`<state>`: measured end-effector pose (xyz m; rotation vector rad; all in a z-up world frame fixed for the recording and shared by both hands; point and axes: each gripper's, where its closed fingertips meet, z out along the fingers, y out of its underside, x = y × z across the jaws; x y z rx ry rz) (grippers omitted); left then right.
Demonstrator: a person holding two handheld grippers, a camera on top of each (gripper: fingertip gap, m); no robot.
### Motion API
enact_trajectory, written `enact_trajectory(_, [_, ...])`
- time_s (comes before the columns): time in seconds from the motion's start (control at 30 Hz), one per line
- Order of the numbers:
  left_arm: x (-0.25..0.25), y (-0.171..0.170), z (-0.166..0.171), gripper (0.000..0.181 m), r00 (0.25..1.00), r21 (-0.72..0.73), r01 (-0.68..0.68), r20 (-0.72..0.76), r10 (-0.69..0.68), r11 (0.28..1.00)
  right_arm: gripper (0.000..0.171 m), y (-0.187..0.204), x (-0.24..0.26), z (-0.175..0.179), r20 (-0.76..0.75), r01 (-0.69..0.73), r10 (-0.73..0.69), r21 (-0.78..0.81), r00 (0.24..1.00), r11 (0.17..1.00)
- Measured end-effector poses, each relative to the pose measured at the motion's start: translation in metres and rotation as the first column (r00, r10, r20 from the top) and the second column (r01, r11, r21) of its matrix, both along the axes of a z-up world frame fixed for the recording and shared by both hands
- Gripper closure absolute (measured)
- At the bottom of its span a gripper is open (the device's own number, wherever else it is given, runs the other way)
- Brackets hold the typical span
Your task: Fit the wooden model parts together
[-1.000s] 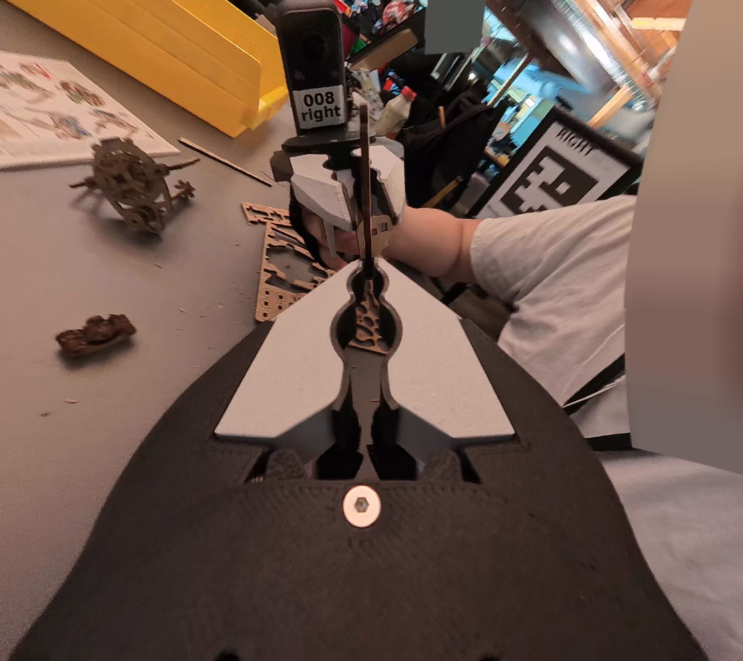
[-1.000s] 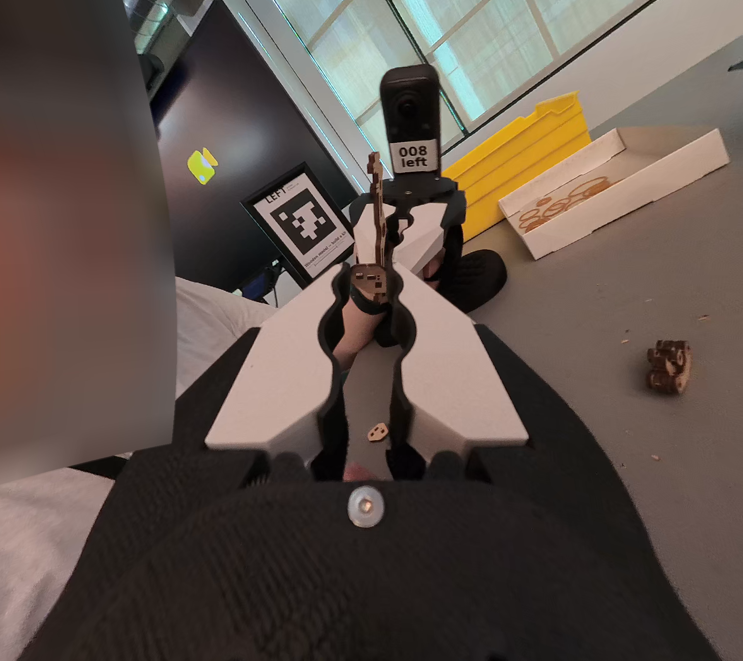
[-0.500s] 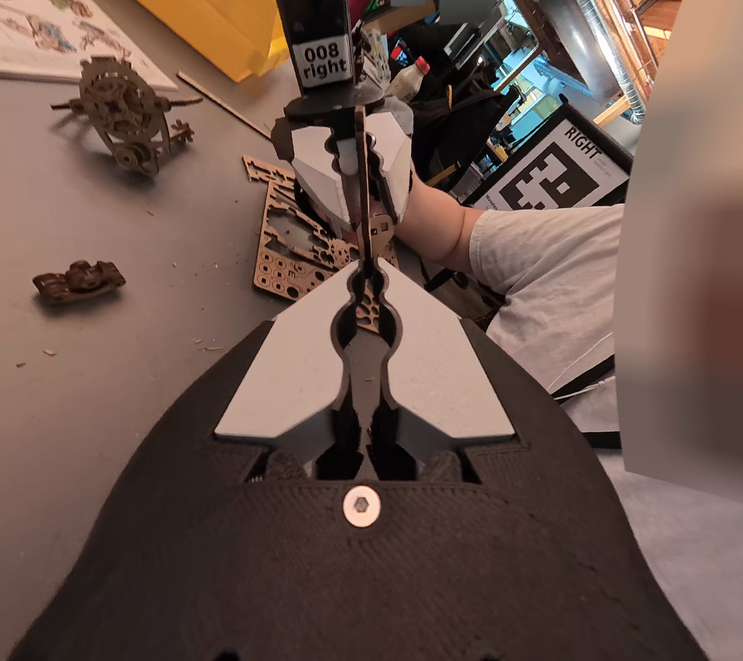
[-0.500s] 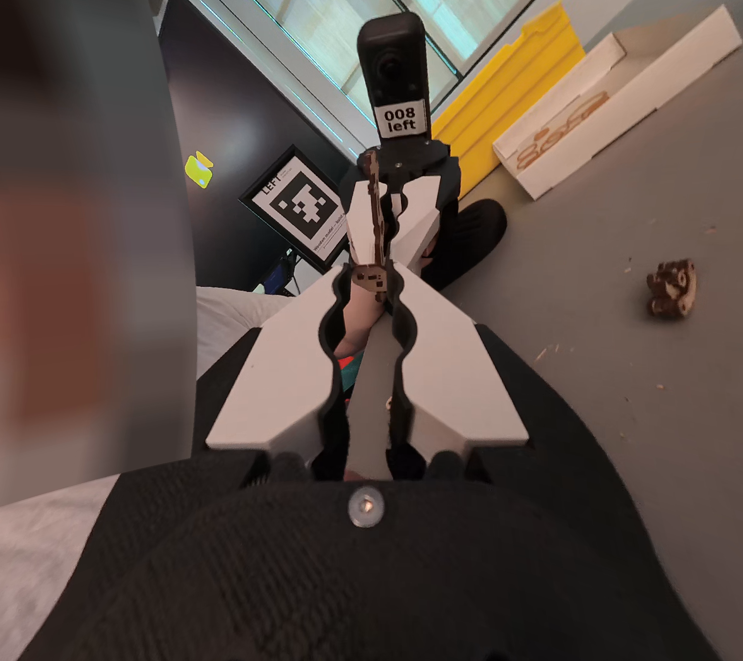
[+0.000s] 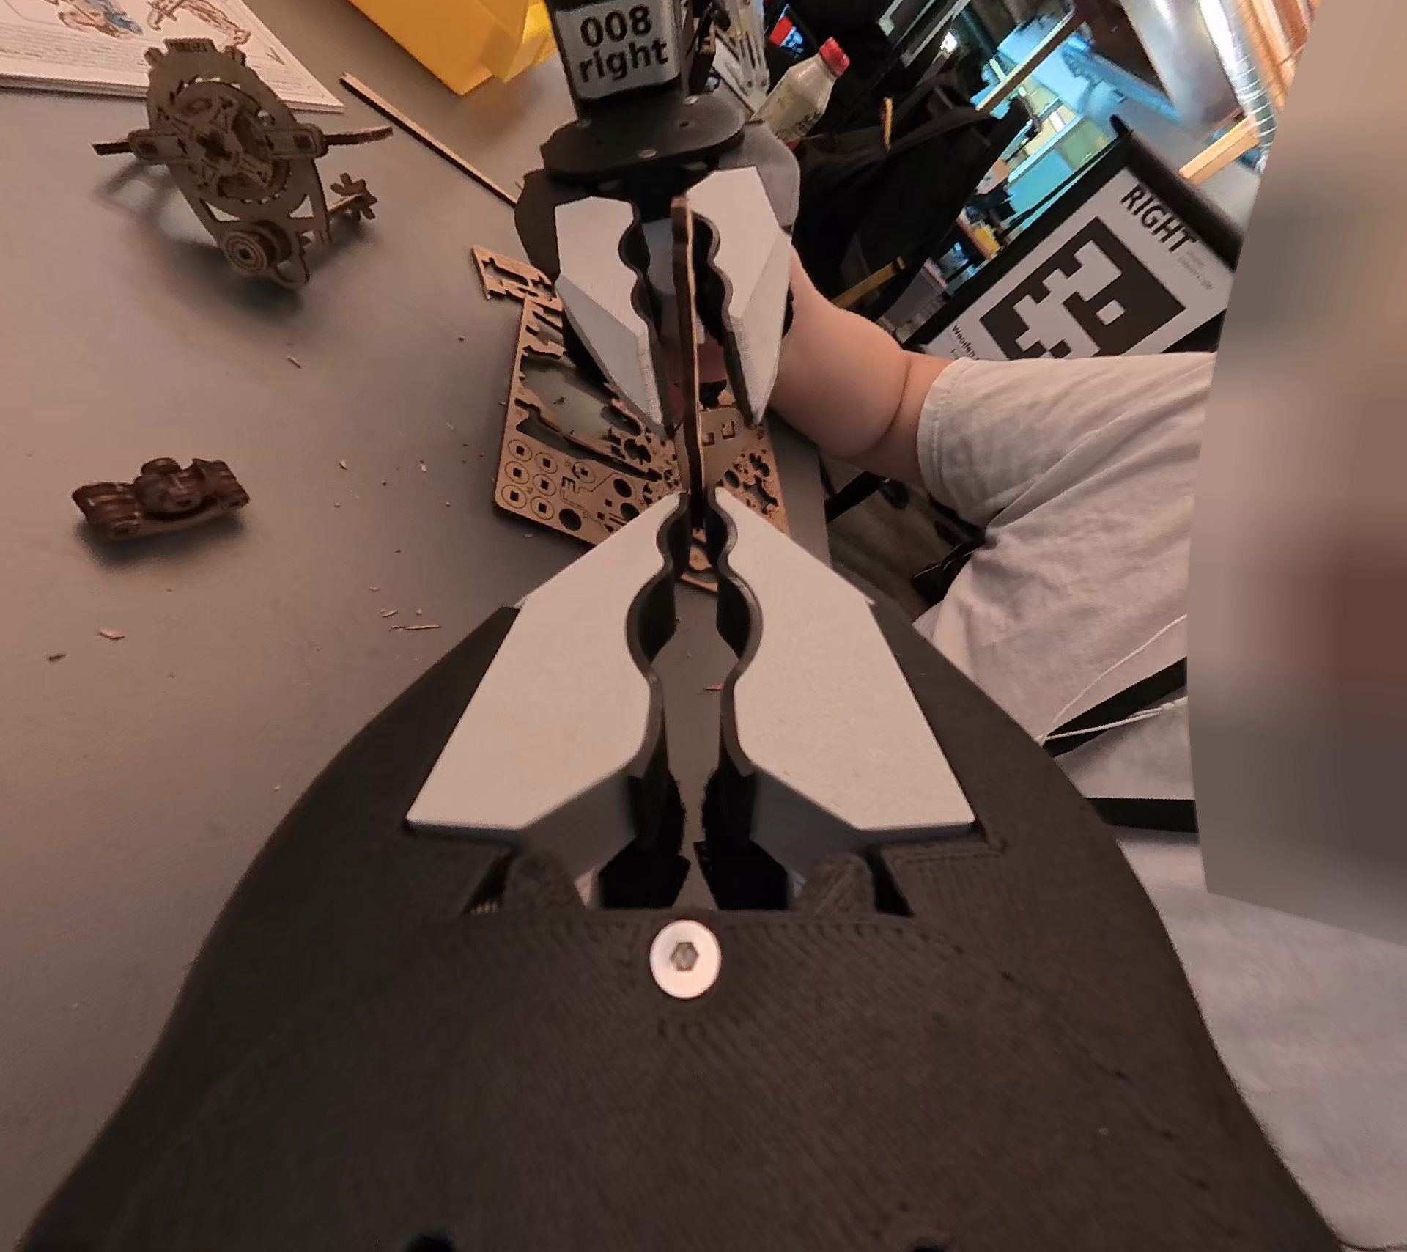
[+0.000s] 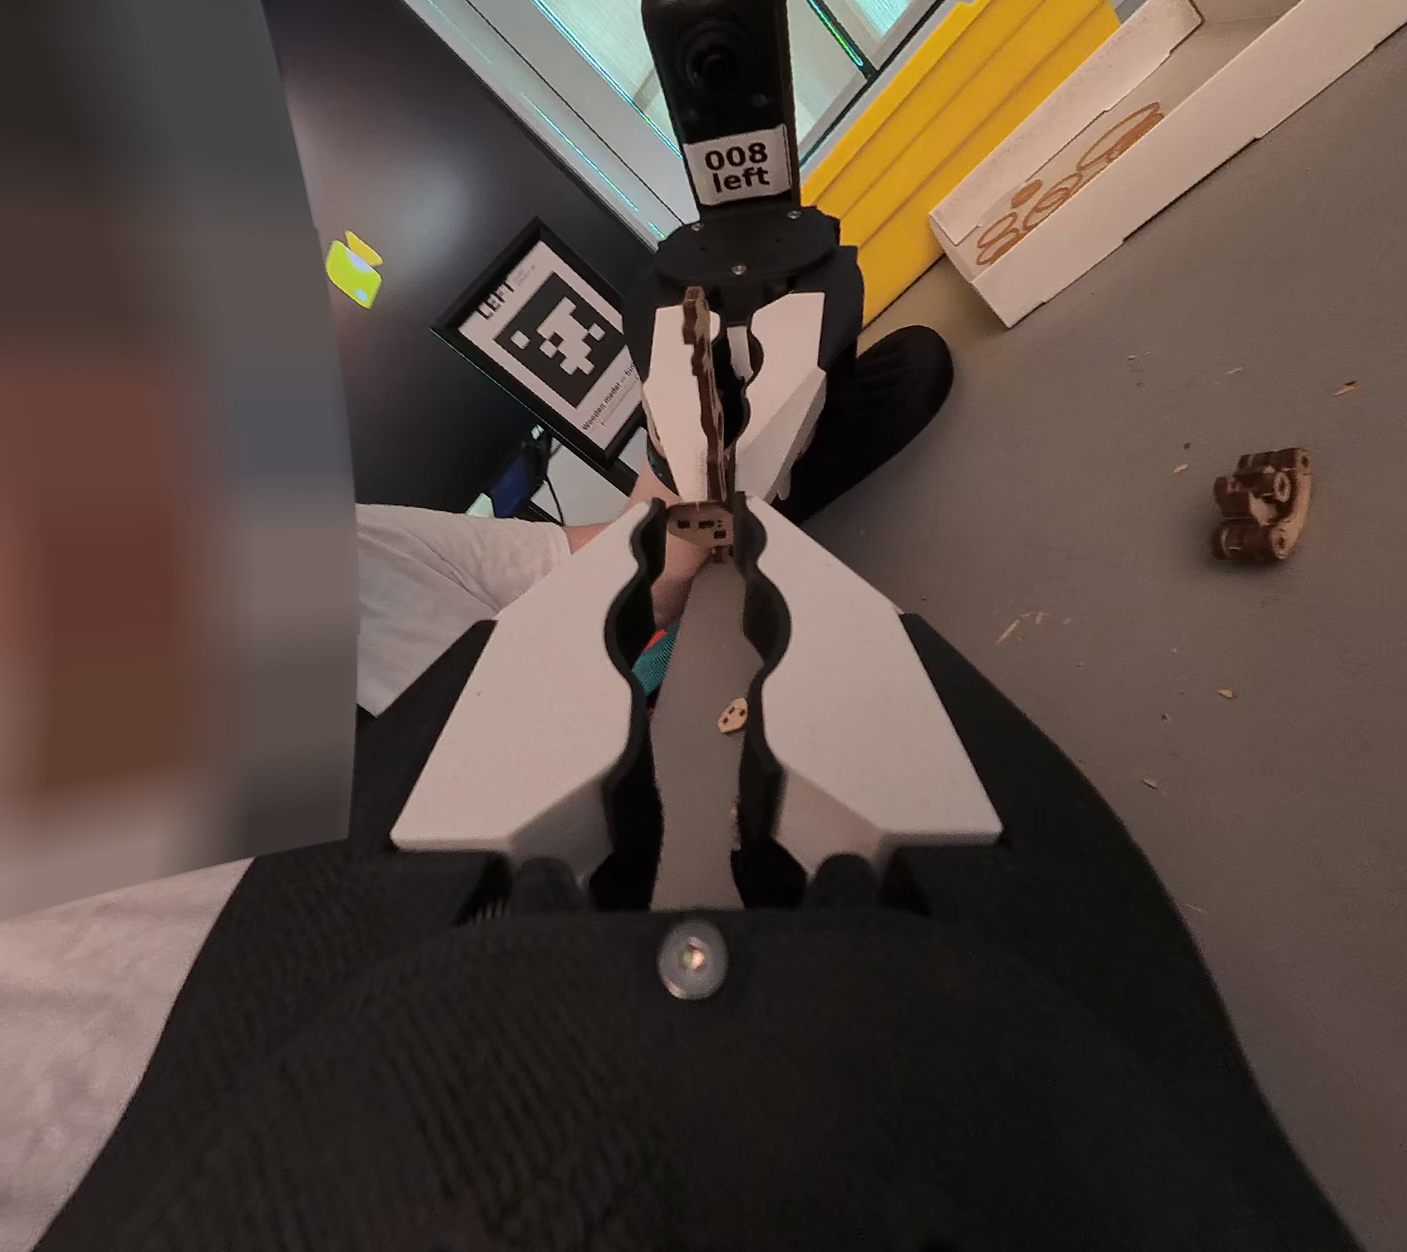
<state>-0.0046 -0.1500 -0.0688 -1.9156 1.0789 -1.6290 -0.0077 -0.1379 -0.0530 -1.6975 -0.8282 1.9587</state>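
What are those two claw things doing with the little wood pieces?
A person holds a gripper in each hand and is joining wooden model parts above a grey table. The left gripper is shut on a long flat strip, seen edge-on. The right gripper pinches a small block at its fingertips and meets the strip's end; whether they are slotted together yet is unclear. A geared wheel model, a small car and a punched-out sheet lie on the table.
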Motion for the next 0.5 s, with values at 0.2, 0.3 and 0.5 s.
enact_trajectory(0.2, [-0.0012,0.0024,-0.0042,0.181,0.999,0.033,-0.013,-0.033,0.014,0.999,0.156,-0.0030,0.0007,0.0000,0.015,-0.015,0.015,0.019,1.000,1.000])
enact_trajectory(0.3, [-0.0023,0.0034,-0.0015,0.181,1.000,0.029,-0.015,-0.017,0.015,0.999,0.156,-0.0047,-0.0001,-0.0009,0.023,-0.020,0.019,0.040,1.000,0.999])
enact_trajectory(0.5, [-0.0027,0.0004,-0.0015,0.181,1.000,0.038,0.002,-0.025,-0.001,0.999,0.156,-0.0019,0.0014,0.0000,0.030,0.001,-0.003,0.066,1.000,0.998])
